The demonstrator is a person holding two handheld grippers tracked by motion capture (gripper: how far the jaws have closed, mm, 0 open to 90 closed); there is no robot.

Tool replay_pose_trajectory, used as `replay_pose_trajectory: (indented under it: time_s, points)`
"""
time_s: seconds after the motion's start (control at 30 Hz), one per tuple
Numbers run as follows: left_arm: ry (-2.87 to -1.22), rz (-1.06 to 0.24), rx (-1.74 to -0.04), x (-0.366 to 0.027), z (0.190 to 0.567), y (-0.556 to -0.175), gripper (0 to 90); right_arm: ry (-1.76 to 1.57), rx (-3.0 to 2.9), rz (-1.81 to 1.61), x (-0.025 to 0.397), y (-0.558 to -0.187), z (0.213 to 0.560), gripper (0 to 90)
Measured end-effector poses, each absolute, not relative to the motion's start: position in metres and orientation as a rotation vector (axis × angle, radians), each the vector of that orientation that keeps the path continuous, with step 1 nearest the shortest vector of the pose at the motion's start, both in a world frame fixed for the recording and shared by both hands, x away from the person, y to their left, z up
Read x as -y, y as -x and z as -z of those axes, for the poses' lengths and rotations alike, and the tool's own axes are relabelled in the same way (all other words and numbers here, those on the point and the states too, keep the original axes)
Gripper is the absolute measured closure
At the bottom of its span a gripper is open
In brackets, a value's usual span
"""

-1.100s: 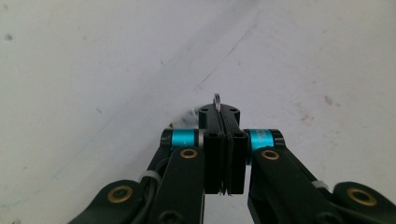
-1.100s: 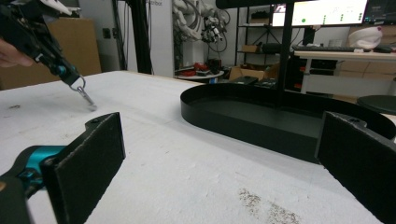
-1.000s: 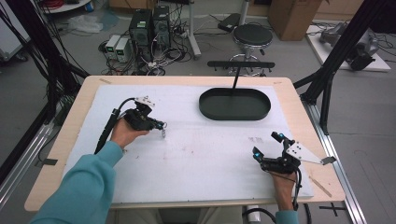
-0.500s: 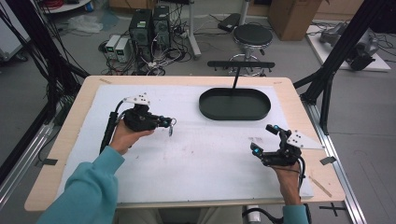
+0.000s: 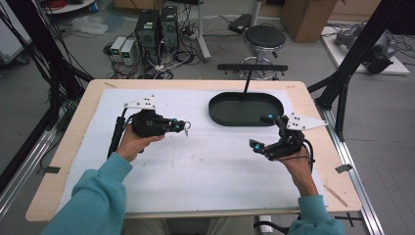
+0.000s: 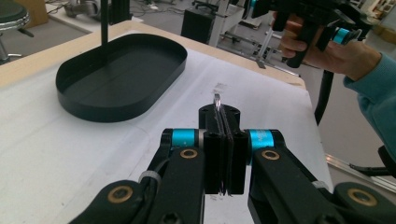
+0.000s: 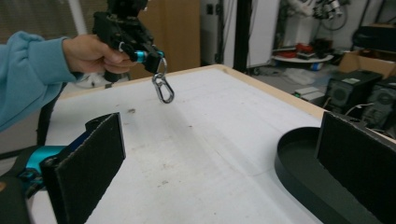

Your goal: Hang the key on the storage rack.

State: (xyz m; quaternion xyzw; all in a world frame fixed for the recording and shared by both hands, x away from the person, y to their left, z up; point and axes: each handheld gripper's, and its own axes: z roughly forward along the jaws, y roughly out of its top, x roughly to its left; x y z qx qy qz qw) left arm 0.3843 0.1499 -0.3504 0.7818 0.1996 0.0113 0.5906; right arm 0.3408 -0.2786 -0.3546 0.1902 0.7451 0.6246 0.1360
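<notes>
Jaws of the left hand-held gripper (image 5: 182, 127) pinch a small silver metal carabiner clip (image 7: 162, 87), held above the white-covered bench (image 5: 195, 166) left of the black oval tray (image 5: 246, 108). Right hand-held gripper (image 5: 261, 132) hovers near the tray, jaws spread wide, holding nothing.

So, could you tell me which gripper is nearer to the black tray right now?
The right. The right gripper hovers, jaws wide open, just off the black tray at its near right rim. The left gripper, shut on a metal carabiner, is farther off to the tray's left.
</notes>
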Motion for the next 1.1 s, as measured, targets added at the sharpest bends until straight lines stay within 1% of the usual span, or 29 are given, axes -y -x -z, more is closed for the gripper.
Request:
replay_pose_trajectory:
  time_s: [0.1,0.33,0.4,0.53,0.9,1.1]
  points:
    - [-1.82,-0.016,-0.453,-0.147,0.349,-0.384,88.3,-0.493,-2.202,-1.807,0.27,-0.349,0.343,1.1]
    - [-1.816,-0.002,-0.391,-0.135,0.343,-0.383,88.3,-0.424,-2.284,-1.827,0.256,-0.36,0.326,1.4]
    - [-1.801,0.009,-0.376,-0.131,0.342,-0.383,88.3,-0.404,-2.296,-1.827,0.251,-0.364,0.321,4.0]
    - [-1.804,0.01,-0.342,-0.125,0.34,-0.383,88.3,-0.358,-2.326,-1.831,0.241,-0.371,0.314,4.2]
    - [-1.788,0.021,-0.264,-0.107,0.328,-0.381,88.3,-0.264,-2.408,-1.808,0.216,-0.383,0.31,5.1]
    - [-1.795,0.026,-0.245,-0.104,0.329,-0.38,88.3,-0.214,-2.479,-1.782,0.204,-0.386,0.311,8.2]
